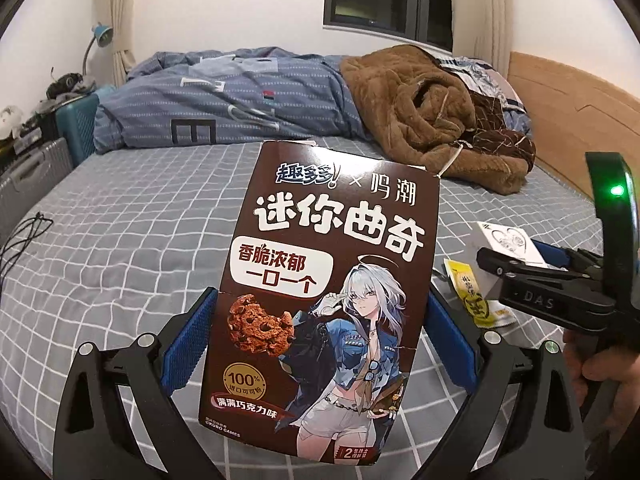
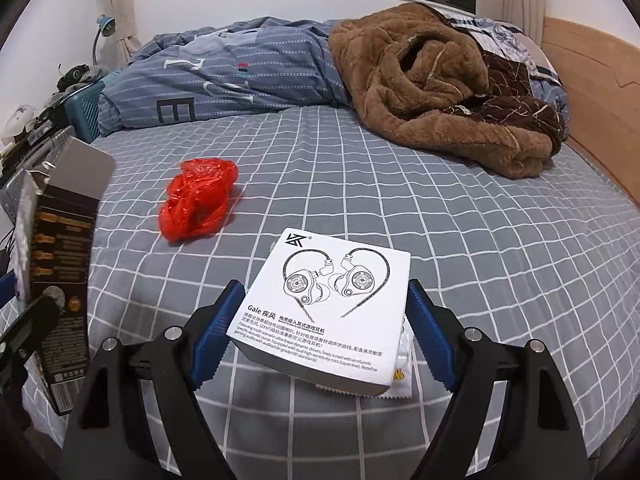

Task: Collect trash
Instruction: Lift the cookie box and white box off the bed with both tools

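Apparently, the right tool (image 2: pixel 326 322) gripped the white earphone box (image 2: pixel 332 296) by its edges; it could slip. The left tool (image 1: pixel 320 344) clamped the cookie box (image 1: pixel 320 300).

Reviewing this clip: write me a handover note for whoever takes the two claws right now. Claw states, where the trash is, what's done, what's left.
Left claw: shut on the brown cookie box, held up above the bed.
Right claw: shut on the white earphone box, lifted off the sheet.
Still on the bed: red plastic bag and a yellow-and-white sachet under the earphone box.
Done: both boxes picked up.
Left: drop the boxes wherever trash goes (no bin in view), then collect the bag and sachet.
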Demonstrator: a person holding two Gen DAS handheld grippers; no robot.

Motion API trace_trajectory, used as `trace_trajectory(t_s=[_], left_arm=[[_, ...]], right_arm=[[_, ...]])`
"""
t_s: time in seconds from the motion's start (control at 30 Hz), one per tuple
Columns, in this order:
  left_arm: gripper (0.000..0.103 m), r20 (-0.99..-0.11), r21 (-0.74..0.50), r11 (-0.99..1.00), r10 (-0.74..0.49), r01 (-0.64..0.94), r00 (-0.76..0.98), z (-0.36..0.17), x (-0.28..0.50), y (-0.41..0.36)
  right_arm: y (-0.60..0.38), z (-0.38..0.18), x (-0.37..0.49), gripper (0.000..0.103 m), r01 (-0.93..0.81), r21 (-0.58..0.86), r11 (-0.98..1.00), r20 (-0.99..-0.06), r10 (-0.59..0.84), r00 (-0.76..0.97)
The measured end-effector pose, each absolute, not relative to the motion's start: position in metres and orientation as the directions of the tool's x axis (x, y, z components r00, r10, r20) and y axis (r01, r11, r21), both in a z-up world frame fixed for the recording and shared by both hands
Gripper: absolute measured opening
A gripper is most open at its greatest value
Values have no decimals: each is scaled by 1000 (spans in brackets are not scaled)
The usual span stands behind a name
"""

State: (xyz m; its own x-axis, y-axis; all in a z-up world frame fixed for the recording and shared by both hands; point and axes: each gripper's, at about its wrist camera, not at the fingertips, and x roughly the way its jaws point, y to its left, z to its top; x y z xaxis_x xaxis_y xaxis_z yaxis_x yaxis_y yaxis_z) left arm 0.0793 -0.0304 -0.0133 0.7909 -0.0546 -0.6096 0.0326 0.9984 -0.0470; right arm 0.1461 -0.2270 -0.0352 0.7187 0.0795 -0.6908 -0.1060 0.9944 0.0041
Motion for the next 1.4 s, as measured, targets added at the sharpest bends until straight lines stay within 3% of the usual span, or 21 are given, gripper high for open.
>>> trace_trajectory(t_s=[0.23, 1.4], left_arm=[[95, -654, -50, 999, -41, 11, 755, -20, 69, -29], [95, -686, -34, 999, -26, 3, 727, -10, -32, -41]], right_arm=[[-225, -32, 125, 78, -113, -6, 994, -689, 78, 721], [-213, -22, -5, 78, -147, -10, 989, -691, 100, 716]])
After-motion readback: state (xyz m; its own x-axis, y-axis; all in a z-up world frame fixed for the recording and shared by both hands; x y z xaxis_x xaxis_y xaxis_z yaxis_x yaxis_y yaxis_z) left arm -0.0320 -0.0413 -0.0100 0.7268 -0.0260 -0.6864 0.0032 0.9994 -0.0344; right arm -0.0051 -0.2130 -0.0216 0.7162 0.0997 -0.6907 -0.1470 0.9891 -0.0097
